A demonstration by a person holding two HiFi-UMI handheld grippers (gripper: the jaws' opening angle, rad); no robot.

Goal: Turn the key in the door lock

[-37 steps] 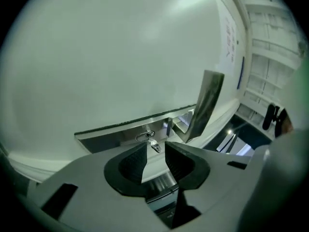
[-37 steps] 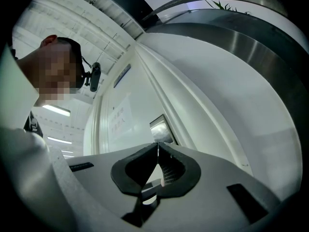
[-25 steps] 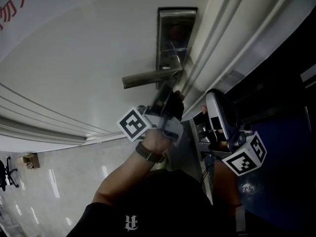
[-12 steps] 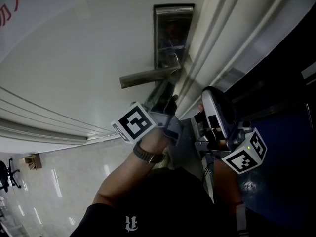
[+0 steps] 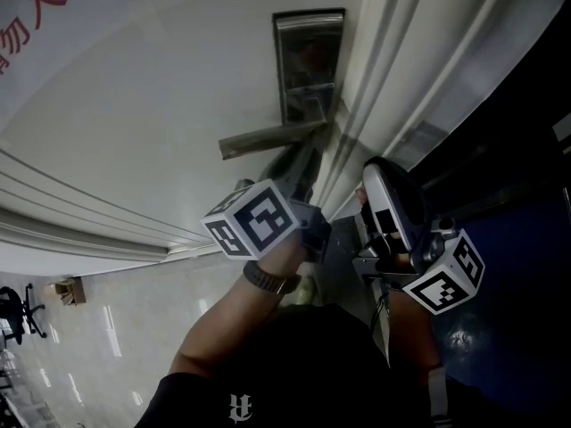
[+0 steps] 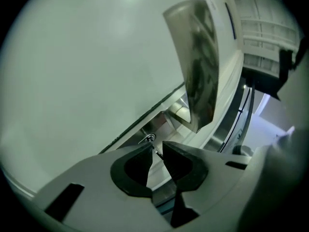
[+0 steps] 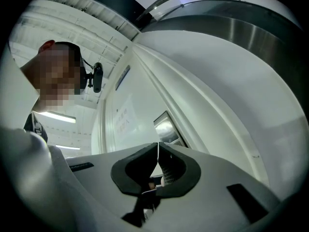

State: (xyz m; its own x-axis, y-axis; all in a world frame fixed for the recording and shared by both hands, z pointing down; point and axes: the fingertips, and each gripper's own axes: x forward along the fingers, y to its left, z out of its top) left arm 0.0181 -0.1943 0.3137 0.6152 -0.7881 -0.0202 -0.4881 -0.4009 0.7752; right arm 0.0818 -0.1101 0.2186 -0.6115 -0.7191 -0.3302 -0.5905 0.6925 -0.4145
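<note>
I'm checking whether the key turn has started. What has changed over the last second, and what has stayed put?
The left gripper has rolled in place: its marker cube now shows two faces, not one. Its jaws have just been closing on the key between them. The door handle and the shut right gripper stayed put.

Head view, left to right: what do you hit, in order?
Office chair → brown box → left gripper (jaws have just been closing, key between them) → right gripper. Door handle and lock plate overlap the left gripper sideways, so skipped.
</note>
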